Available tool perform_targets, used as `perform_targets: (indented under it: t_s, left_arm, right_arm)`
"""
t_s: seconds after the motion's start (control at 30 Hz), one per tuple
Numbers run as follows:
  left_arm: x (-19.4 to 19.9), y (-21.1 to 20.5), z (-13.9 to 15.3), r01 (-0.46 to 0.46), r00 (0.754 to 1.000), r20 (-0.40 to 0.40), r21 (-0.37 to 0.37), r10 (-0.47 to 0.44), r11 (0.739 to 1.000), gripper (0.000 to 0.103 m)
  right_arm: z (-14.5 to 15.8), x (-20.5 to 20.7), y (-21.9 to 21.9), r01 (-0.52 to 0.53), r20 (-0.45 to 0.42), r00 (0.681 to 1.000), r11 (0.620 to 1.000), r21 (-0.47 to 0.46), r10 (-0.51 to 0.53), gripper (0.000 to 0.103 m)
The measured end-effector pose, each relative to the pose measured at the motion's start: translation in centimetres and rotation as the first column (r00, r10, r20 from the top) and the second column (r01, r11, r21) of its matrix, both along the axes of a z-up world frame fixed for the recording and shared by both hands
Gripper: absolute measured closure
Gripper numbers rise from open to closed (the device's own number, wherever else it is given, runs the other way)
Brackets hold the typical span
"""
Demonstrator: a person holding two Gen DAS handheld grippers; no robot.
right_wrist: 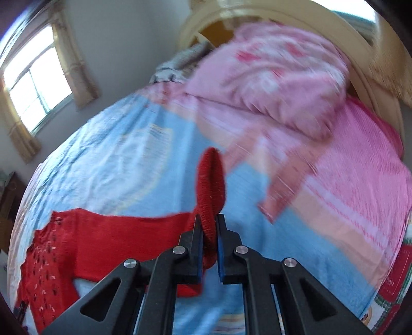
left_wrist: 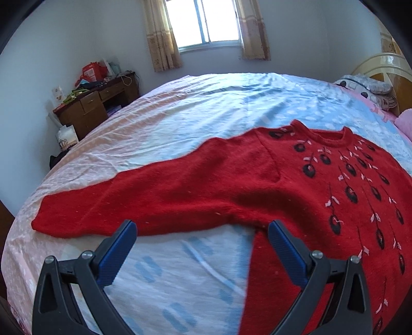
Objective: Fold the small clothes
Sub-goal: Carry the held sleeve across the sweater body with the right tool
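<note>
A small red knitted sweater (left_wrist: 296, 185) with dark flower and pink leaf embroidery lies flat on the bed, one sleeve (left_wrist: 123, 206) stretched out to the left. My left gripper (left_wrist: 202, 226) is open, hovering just in front of that sleeve's lower edge with nothing between its blue pads. In the right wrist view the sweater body (right_wrist: 64, 252) lies at lower left. The ribbed cuff of the other sleeve (right_wrist: 211, 185) stands up lifted off the sheet, and my right gripper (right_wrist: 208, 219) is shut on it.
The bed sheet (left_wrist: 206, 103) is light blue and pink. A pink quilt (right_wrist: 278, 77) is piled by the cream headboard (right_wrist: 322, 15). A cluttered wooden desk (left_wrist: 97, 103) stands by the far wall left of the bed, under a curtained window (left_wrist: 203, 23).
</note>
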State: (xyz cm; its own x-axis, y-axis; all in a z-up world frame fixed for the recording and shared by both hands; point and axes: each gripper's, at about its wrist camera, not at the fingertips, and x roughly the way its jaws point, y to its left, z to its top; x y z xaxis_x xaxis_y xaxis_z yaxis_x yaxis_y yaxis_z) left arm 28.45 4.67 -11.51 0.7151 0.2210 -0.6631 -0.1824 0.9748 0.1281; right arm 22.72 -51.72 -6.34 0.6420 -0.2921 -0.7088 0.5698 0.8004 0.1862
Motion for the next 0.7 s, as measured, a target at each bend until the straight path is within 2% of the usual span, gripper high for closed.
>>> perform_targets:
  t_s: [0.3,0.53,0.7]
  left_arm:
    - [-0.5,1.8,-0.5,-0.014,1.0,0.002,-0.012,0.014,1.0,0.0]
    - [-1.1,3.5,-0.6,-0.036,0.999,0.018,-0.017,0.036,0.999,0.0]
    - [-1.5,4.9,-0.7,-0.05,0.998,0.024,-0.04,0.051,0.998,0.0]
  right_arm:
    - [6.7,4.8,7.6,-0.16,0.089,0.982,0.984,-0.074,0.166,0.096]
    - [11.6,7.5,15.6,-0.301,0.146,0.934,0.939,-0.167,0.326,0.096]
    - [13.6,9.1,21.1,-0.392,0.156,0.89,0.894,-0.217,0.428,0.096]
